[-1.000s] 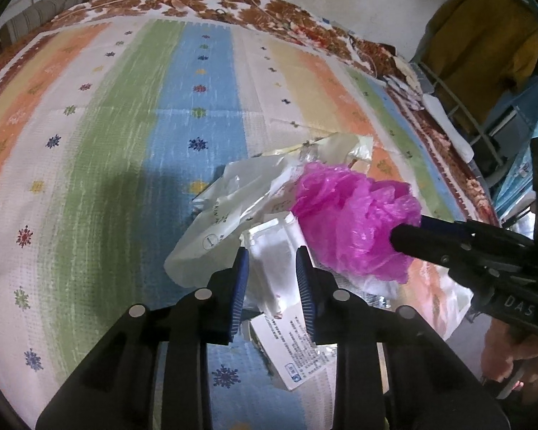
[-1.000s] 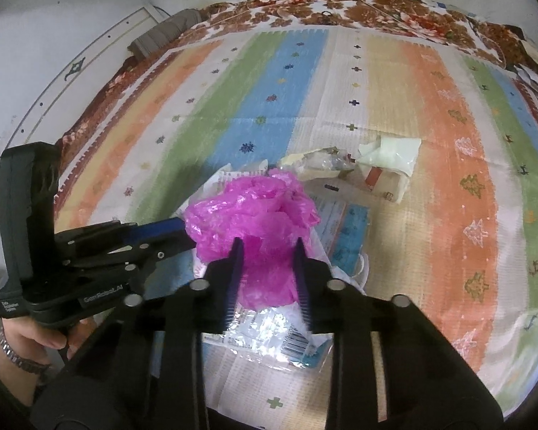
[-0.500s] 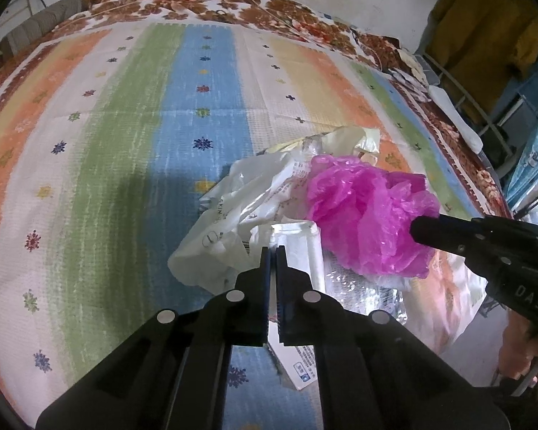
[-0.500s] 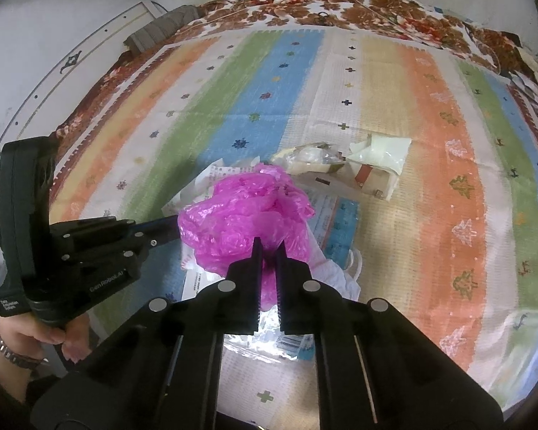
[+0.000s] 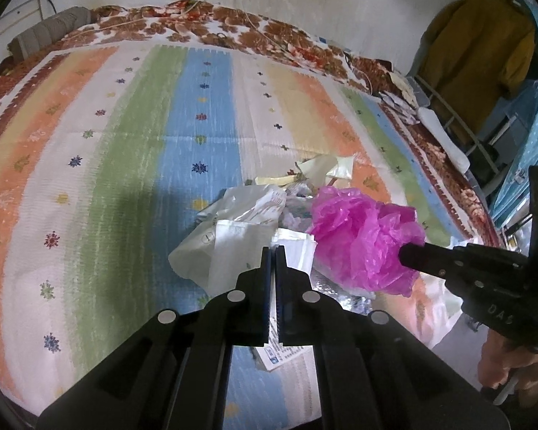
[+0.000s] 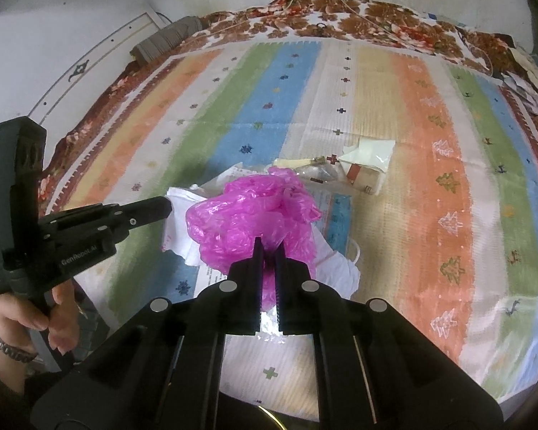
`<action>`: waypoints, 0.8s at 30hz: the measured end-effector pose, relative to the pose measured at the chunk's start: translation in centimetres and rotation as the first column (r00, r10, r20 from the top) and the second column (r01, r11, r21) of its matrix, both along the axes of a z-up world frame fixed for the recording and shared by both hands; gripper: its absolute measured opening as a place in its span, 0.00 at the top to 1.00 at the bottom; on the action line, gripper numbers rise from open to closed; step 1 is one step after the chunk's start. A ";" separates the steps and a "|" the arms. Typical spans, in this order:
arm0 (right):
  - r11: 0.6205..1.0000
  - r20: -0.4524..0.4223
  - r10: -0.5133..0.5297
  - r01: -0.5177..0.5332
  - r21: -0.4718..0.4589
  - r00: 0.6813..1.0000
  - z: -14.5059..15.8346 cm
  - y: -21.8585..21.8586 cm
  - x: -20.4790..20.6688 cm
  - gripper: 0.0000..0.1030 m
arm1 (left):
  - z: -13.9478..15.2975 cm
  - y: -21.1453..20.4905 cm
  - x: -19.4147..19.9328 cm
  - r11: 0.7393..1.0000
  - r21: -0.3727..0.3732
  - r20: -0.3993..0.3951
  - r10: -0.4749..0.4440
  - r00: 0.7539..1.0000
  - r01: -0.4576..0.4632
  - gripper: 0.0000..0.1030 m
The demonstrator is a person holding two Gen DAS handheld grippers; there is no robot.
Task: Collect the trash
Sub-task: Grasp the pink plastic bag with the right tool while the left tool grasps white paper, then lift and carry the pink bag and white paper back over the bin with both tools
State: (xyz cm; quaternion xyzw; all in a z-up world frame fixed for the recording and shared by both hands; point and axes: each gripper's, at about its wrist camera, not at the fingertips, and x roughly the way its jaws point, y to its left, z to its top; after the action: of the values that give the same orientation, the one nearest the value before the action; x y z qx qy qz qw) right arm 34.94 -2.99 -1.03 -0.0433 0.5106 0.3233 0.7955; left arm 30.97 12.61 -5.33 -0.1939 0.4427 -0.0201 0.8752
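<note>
A crumpled pink plastic bag point(image 6: 254, 215) hangs lifted above the striped bedspread; it also shows in the left wrist view point(image 5: 362, 240). My right gripper point(image 6: 268, 247) is shut on the pink bag's lower part. My left gripper point(image 5: 273, 251) is shut on a white paper wrapper point(image 5: 226, 240) from the trash pile and holds its edge; the gripper also shows at the left of the right wrist view point(image 6: 165, 208). More trash lies under the bag: white papers point(image 6: 183, 222), printed leaflets point(image 5: 287, 351) and a silver foil packet point(image 5: 344, 294).
Cream packets and small wrappers point(image 6: 366, 161) lie farther back on the bedspread point(image 6: 430, 114). A grey rolled cloth point(image 6: 165, 39) sits at the far left corner. A yellow coat point(image 5: 477, 46) hangs on a rack beside the bed's right edge.
Both grippers went from open to shut: the left on the white wrapper, the right on the pink bag. The pink bag and the pile rose a little off the bedspread.
</note>
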 end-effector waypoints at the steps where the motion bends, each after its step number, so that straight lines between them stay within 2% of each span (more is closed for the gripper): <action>1: 1.000 0.000 -0.002 0.002 0.003 1.000 0.1 -0.1 -0.1 0.95 | 0.3 0.0 -0.2 1.000 -0.002 0.002 0.004 1.000 -0.004 0.99; 9: 1.000 0.007 -0.018 0.017 0.026 1.000 1.7 -1.6 -1.2 0.96 | 2.5 -0.2 -1.8 1.000 0.016 0.005 0.022 1.000 -0.022 0.99; 15: 0.999 0.017 -0.008 0.007 0.049 1.000 3.0 -2.3 -3.2 0.96 | 4.1 -0.4 -3.8 1.000 -0.011 0.026 0.024 0.999 -0.023 0.99; 24: 0.998 0.054 0.007 -0.010 0.055 0.999 4.4 -3.2 -6.0 0.96 | 5.7 -1.8 -6.5 1.000 -0.005 0.033 0.019 0.999 -0.019 0.99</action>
State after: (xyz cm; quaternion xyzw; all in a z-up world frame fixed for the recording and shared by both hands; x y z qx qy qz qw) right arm 28.89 -6.16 3.37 -0.0323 0.4798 0.3394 0.8084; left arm 24.48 10.80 0.38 -0.1996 0.4265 -0.0158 0.8821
